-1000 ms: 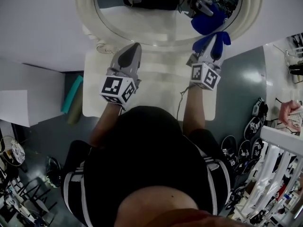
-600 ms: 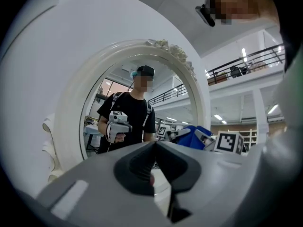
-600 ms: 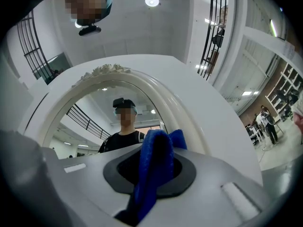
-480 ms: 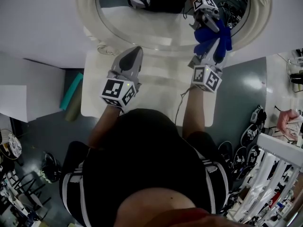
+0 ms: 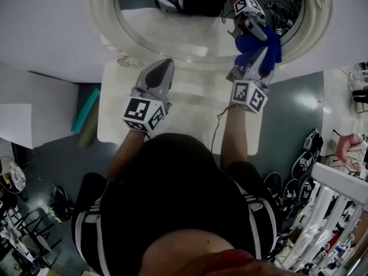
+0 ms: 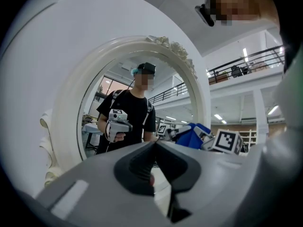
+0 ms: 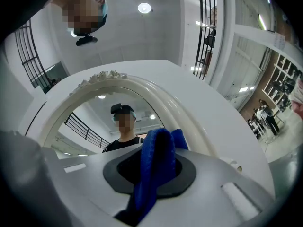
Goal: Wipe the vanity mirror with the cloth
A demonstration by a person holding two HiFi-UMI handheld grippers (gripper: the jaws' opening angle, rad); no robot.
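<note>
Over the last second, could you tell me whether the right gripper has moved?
Yes. The right gripper has gone forward across the mirror's frame, so the blue cloth that was short of the glass now meets its own reflection.

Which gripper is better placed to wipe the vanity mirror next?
The right gripper: it is shut on the blue cloth, at the lower rim of the vanity mirror. The left gripper is shut without cloth, farther back.

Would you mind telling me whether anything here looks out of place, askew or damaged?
Nothing stands out. The right gripper is shut on the blue cloth, which appears to meet the glass of the vanity mirror. The left gripper is shut and empty above the white table. No crack or spill shows.
</note>
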